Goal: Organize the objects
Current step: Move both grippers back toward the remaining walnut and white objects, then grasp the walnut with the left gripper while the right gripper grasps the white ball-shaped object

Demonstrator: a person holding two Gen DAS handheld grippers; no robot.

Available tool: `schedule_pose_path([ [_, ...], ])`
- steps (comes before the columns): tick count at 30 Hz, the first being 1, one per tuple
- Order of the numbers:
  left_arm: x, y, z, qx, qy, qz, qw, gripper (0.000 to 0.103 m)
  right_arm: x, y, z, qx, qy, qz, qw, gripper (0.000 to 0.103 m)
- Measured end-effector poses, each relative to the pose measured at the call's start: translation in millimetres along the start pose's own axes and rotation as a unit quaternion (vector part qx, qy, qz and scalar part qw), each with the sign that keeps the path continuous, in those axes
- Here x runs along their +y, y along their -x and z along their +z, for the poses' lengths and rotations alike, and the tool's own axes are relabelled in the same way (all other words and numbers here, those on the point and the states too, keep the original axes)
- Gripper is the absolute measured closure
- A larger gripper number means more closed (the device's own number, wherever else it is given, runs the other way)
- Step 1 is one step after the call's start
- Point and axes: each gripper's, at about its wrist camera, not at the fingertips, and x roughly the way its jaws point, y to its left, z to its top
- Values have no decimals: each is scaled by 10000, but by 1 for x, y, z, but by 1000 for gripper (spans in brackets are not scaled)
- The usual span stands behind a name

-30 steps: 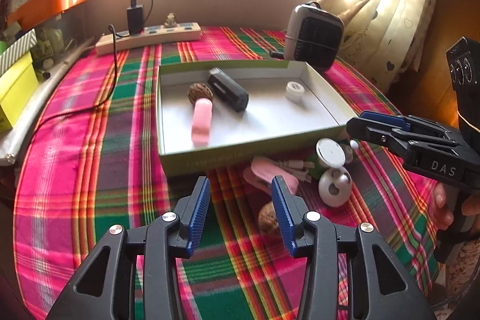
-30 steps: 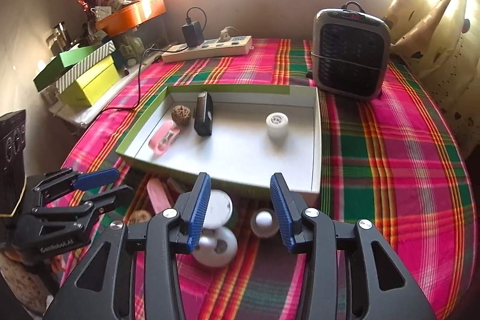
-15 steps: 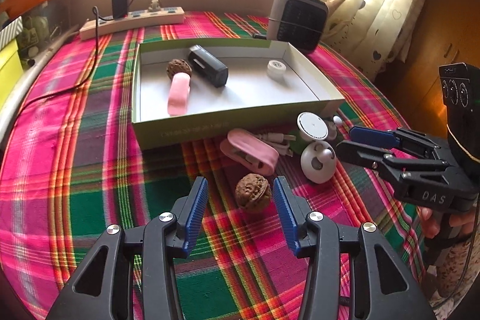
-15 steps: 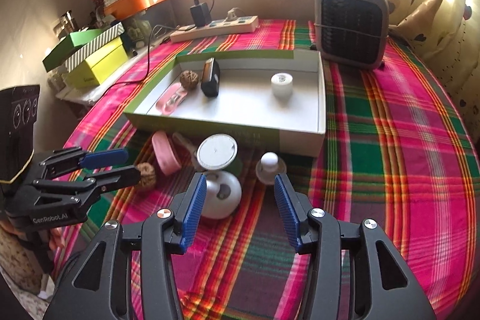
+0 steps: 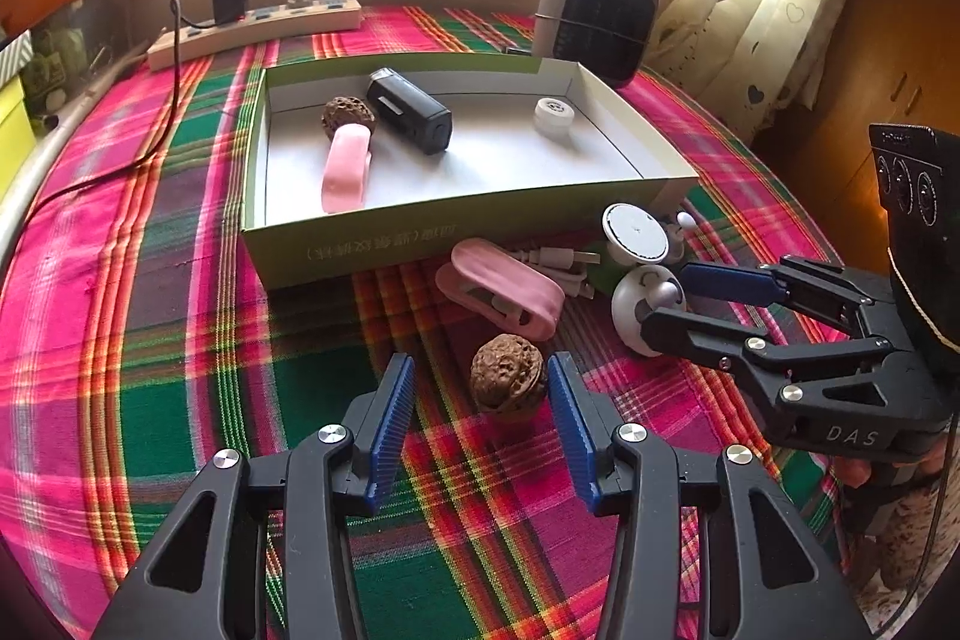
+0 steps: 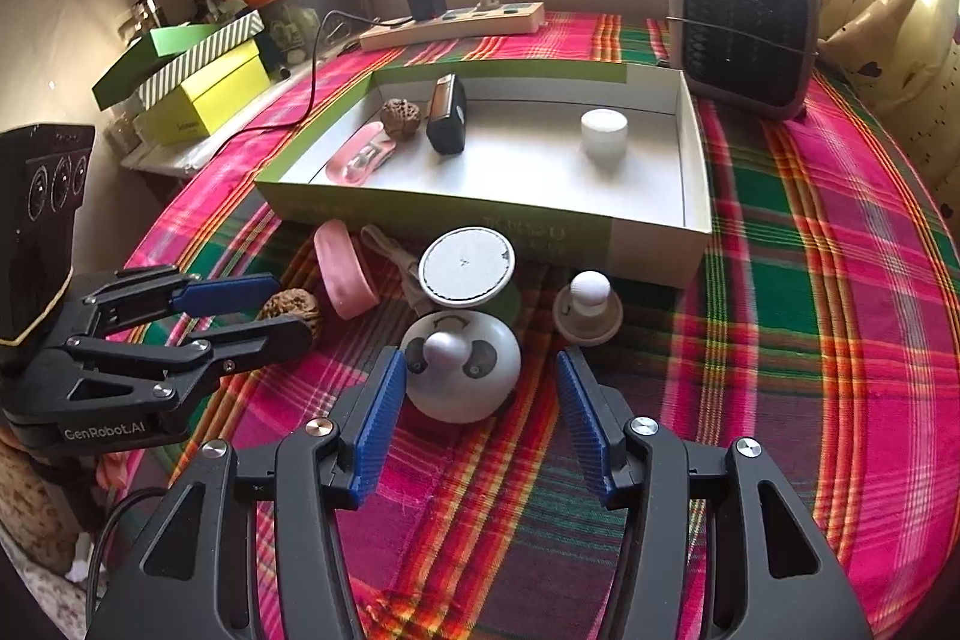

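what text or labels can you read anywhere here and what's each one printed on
"DAS" on the body of the right hand-held gripper.
"GenRobot.AI" on the body of the left hand-held gripper.
Chinese characters in brackets on the front wall of the green box, upside down and too blurred to read.
Small print on the yellow box, too small to read.

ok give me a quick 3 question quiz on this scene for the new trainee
1. True or false: the left hand-held gripper is shut on the loose walnut.
2. Which thing sits between the open fingers of the right hand-held gripper? A) white panda-faced dome B) black device C) heater
3. Fill in: a second walnut lies inside the ____.

Key: 1 false, its fingers are apart around it. 2 A. 3 box.
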Motion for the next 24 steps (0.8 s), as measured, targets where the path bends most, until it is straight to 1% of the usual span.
schedule_pose_path([
  [6, 1, -1, 1, -13, -1, -36, 10000, 59, 1, -6, 2, 49, -25, 46, 10000, 50],
  [13, 4, -1, 2, -42, 85, -105, 9999, 59, 4, -9, 5, 20, -23, 2, 10000, 50],
  [19, 4, -1, 2, -43, 97, -108, 9999, 60, 9, -9, 3, 11, 139, -83, 9999, 50],
  [21, 4, -1, 2, -41, 98, -95, 9999, 61, 10, -9, 3, 0, 176, -102, 9998, 50],
  [22, 5, -1, 2, -41, 104, -94, 9999, 62, 10, -10, 2, -4, 181, -110, 9998, 50],
  [24, 5, -1, 2, -47, 108, -74, 9999, 65, 10, -9, 2, -13, 181, -131, 9997, 57],
])
